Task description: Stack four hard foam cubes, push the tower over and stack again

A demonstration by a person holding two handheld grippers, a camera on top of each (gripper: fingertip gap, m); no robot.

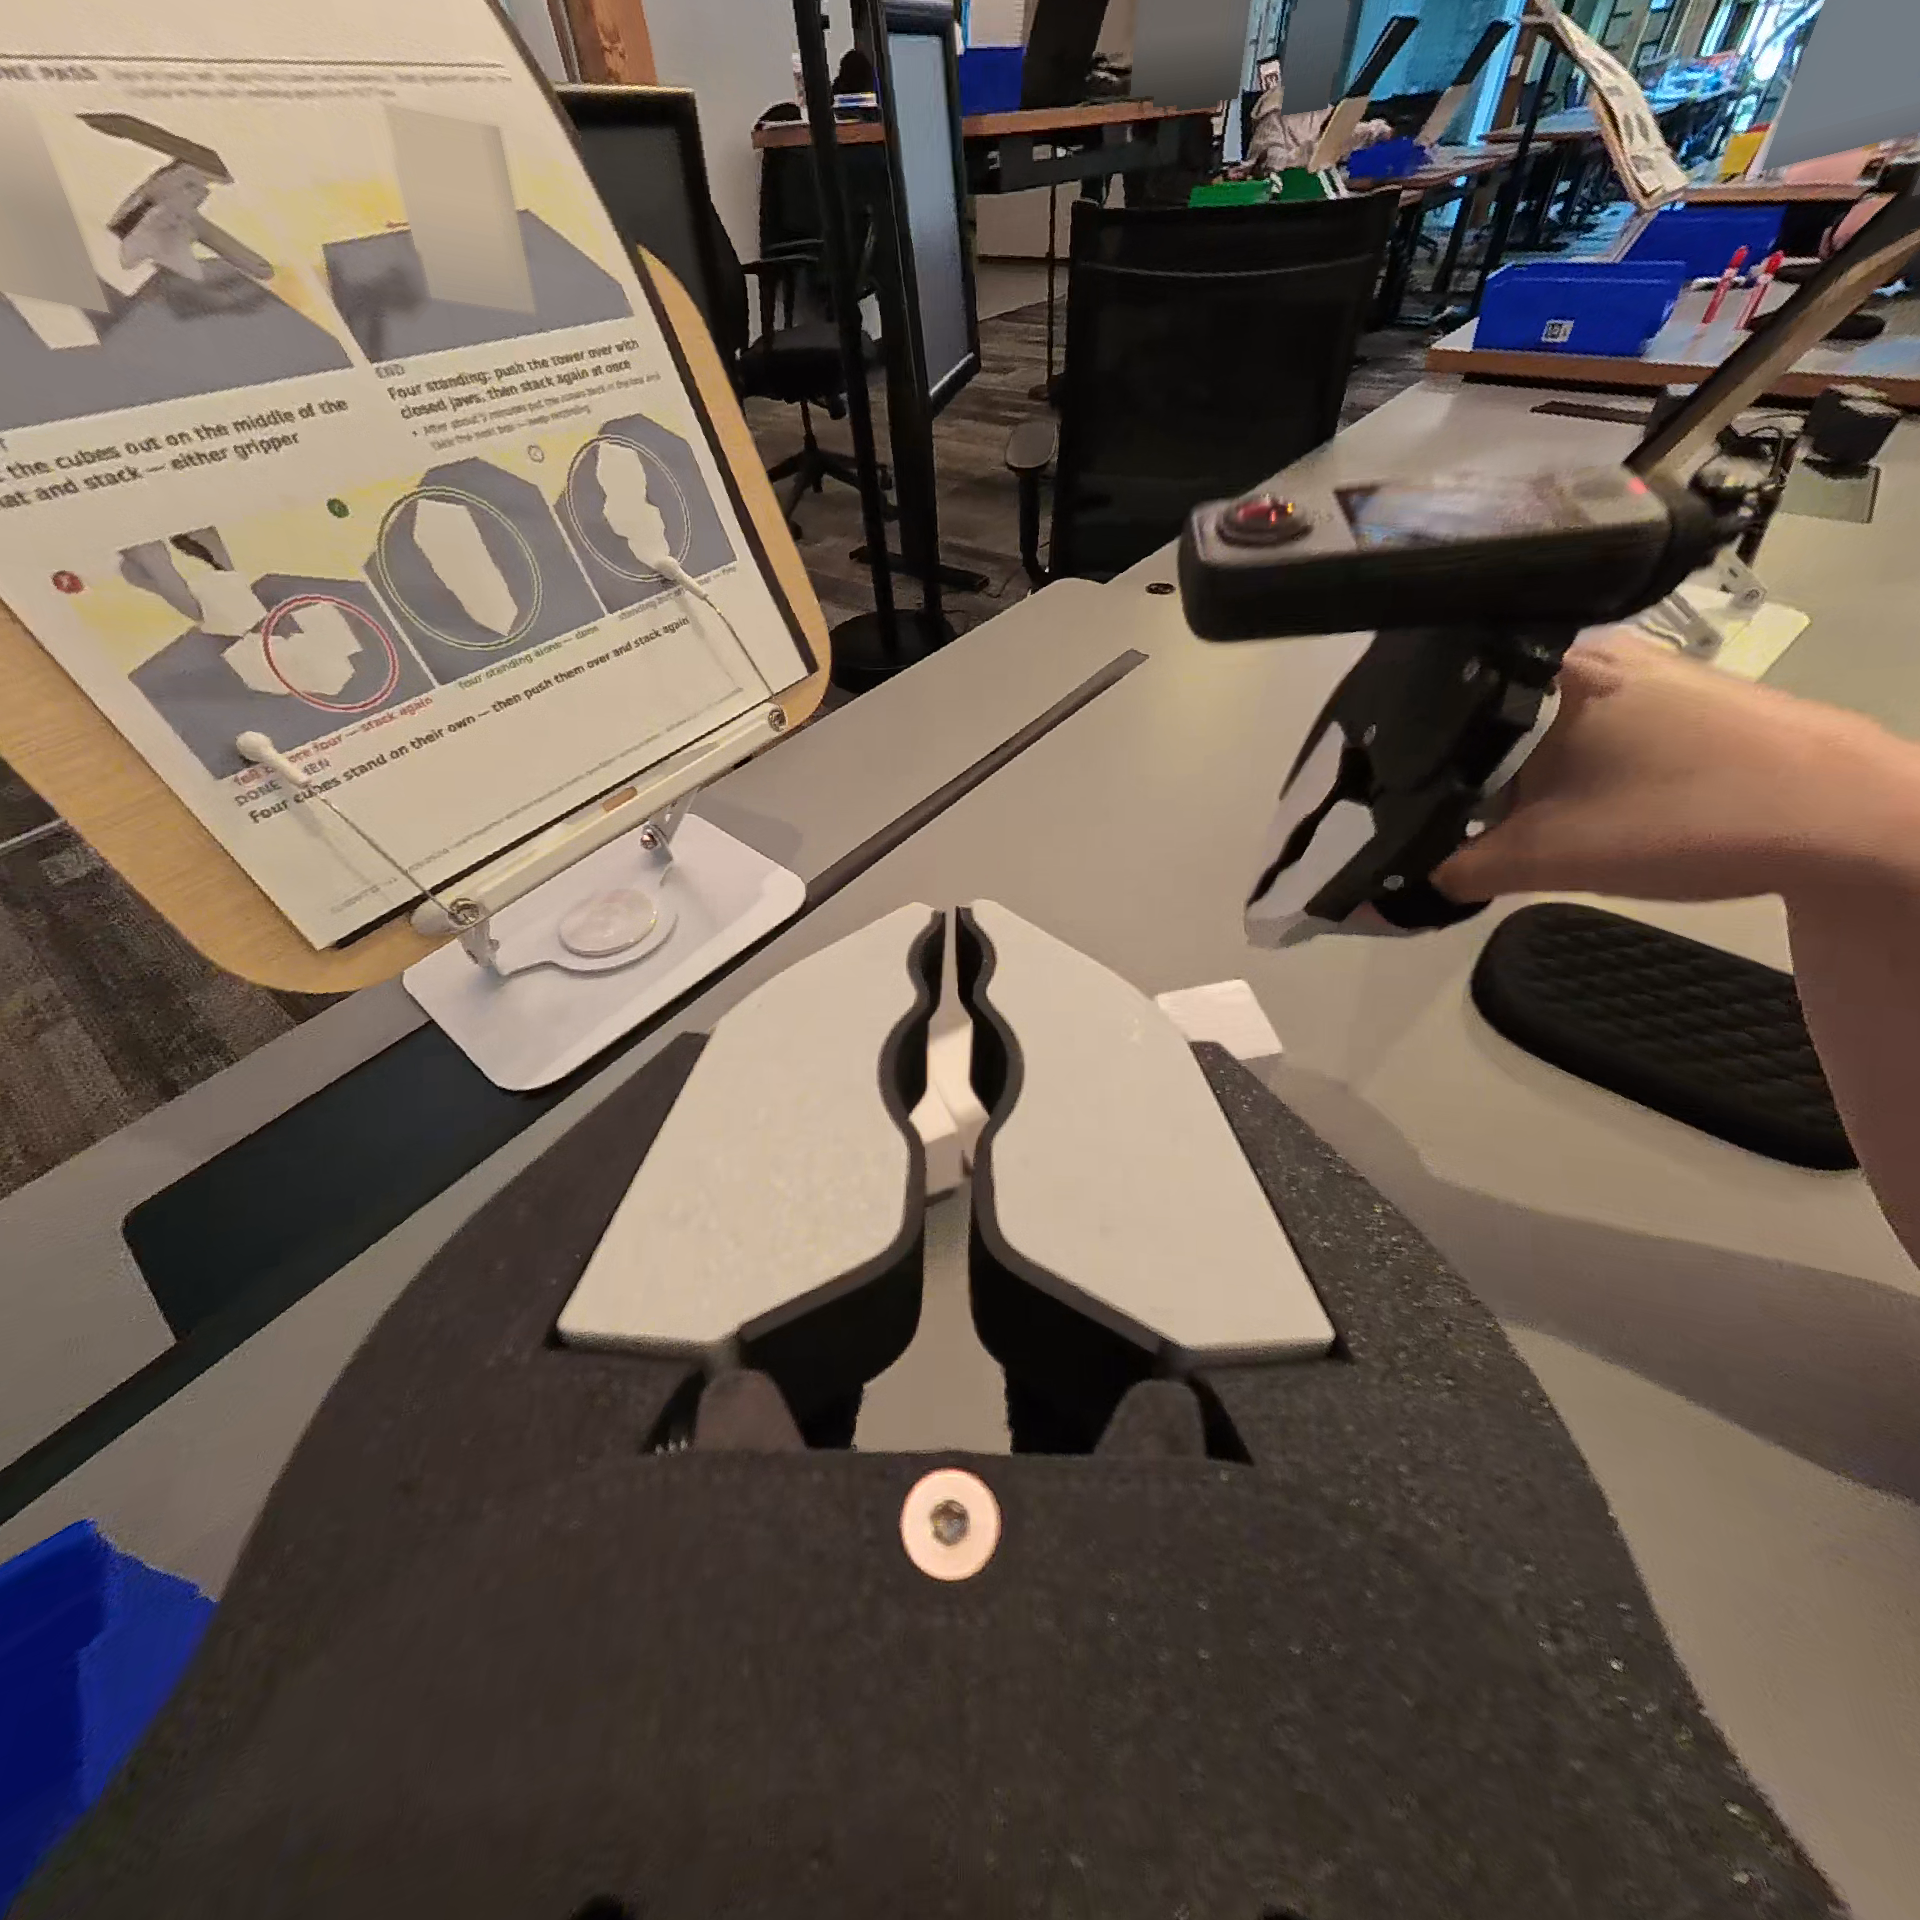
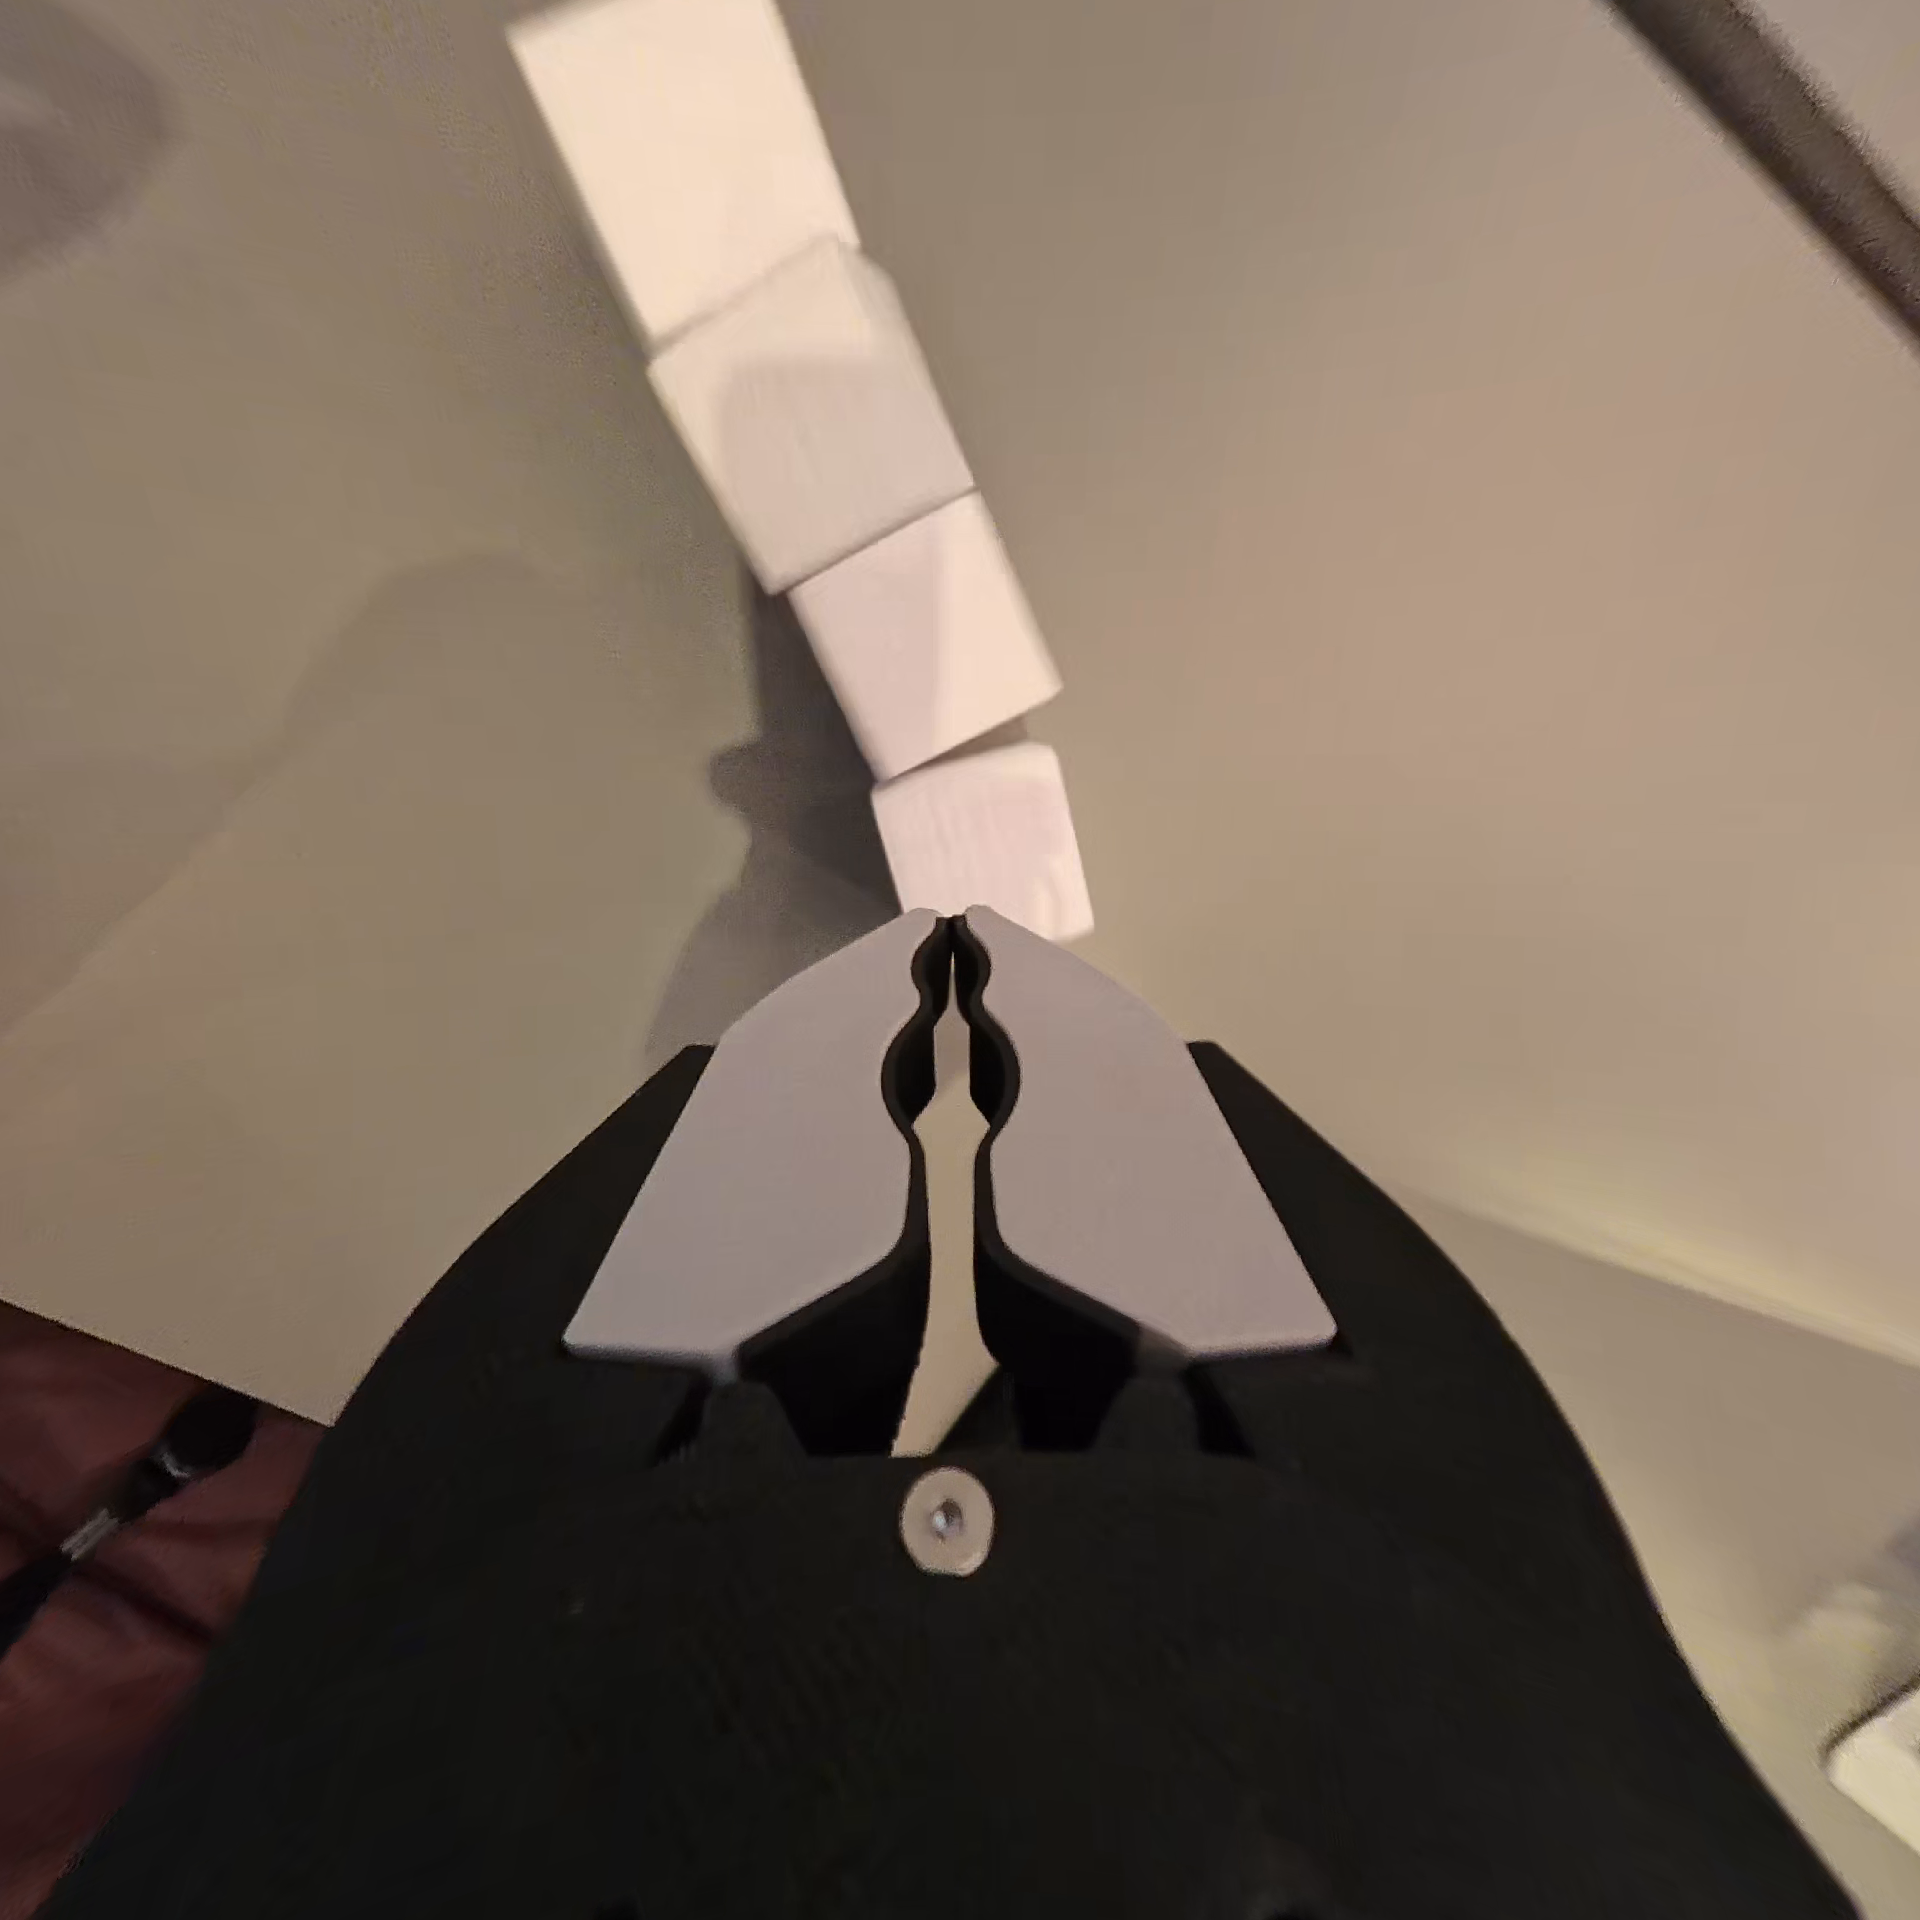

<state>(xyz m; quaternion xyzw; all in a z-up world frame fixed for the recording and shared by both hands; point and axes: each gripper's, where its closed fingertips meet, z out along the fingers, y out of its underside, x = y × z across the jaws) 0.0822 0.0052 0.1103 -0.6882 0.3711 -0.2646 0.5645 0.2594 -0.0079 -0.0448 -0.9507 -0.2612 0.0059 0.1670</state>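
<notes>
Four white hard foam cubes are seen in the right wrist view, set in a line that runs away from the camera across the pale grey tabletop [image 2: 1455, 520]: the nearest cube [image 2: 982, 847], the second cube [image 2: 925, 634], the third cube [image 2: 810, 416] and the farthest cube [image 2: 686, 156]. Each cube is touching the next, with slight twists between them; whether the row is an upright tower seen from above or is lying flat cannot be told from this angle. The right gripper [image 2: 953, 920], black-bodied with pale grey fingers, is held with its jaws pressed together and empty, the tips just at the nearest cube. In the left wrist view the left gripper [image 1: 950, 912] is likewise closed with nothing held, and white cube faces are glimpsed behind and beside its fingers. A hand [image 1: 1621, 800] is seen around the right gripper's handle, near a black textured oval pad [image 1: 1662, 1029]. An illustrated instruction sheet on a wooden stand [image 1: 343, 468] is placed at the left.
</notes>
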